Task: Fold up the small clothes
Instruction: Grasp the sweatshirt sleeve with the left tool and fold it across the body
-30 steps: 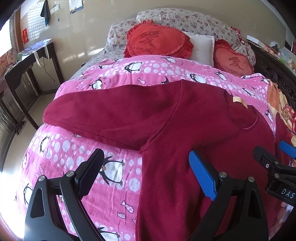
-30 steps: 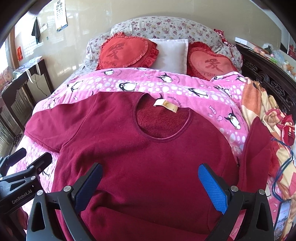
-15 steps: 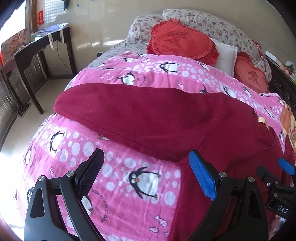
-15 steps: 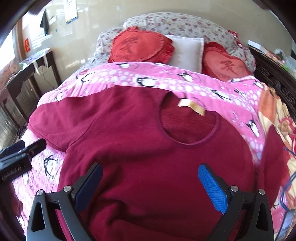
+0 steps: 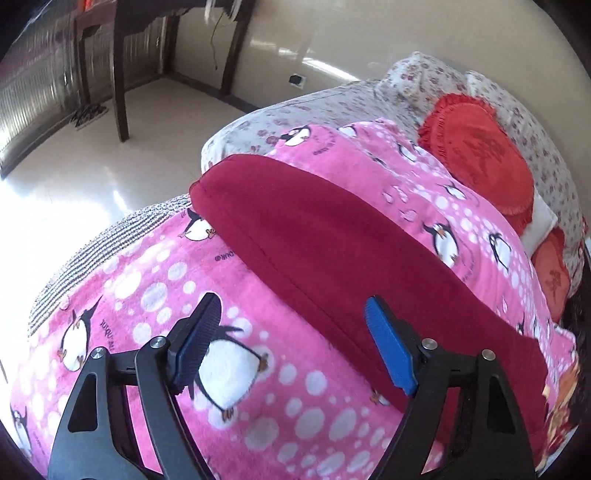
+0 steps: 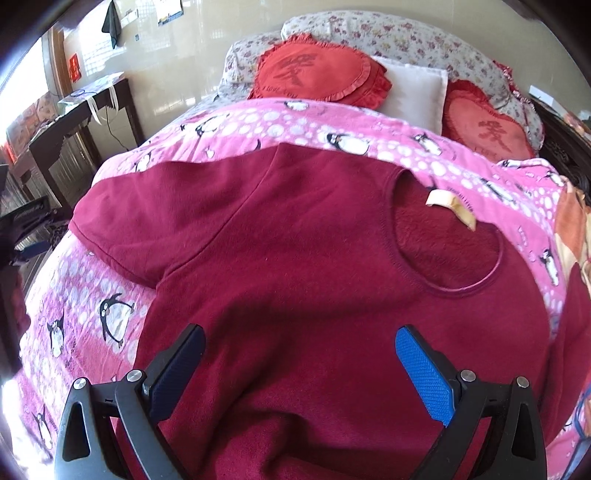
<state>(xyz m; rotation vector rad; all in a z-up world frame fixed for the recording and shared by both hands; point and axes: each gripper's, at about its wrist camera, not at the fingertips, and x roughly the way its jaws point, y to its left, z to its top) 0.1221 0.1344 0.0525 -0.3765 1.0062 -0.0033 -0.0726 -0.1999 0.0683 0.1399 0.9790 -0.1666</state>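
A dark red long-sleeved sweater (image 6: pixel 295 240) lies flat, front up, on a pink penguin blanket (image 6: pixel 110 295), with a tan label (image 6: pixel 448 206) at its round neck. In the left wrist view its left sleeve (image 5: pixel 314 240) runs out to a cuff near the bed's edge. My left gripper (image 5: pixel 290 314) hovers over the sleeve's lower edge; its jaws are closing, with the pads apart and pressing on nothing. It also shows as a dark shape (image 6: pixel 26 229) at the far left of the right wrist view. My right gripper (image 6: pixel 299 339) is open above the sweater's body.
Red heart cushions (image 6: pixel 317 74), a white pillow (image 6: pixel 417 92) and floral pillows (image 6: pixel 388 33) lie at the bed's head. A dark wooden desk (image 6: pixel 85 107) and pale tiled floor (image 5: pixel 92 155) lie beyond the left bed edge. Orange floral fabric (image 6: pixel 572 221) lies at the right.
My left gripper has swung left along the sleeve towards the cuff, rolled, and its jaws have narrowed. The right gripper has drifted a little lower over the sweater's body.
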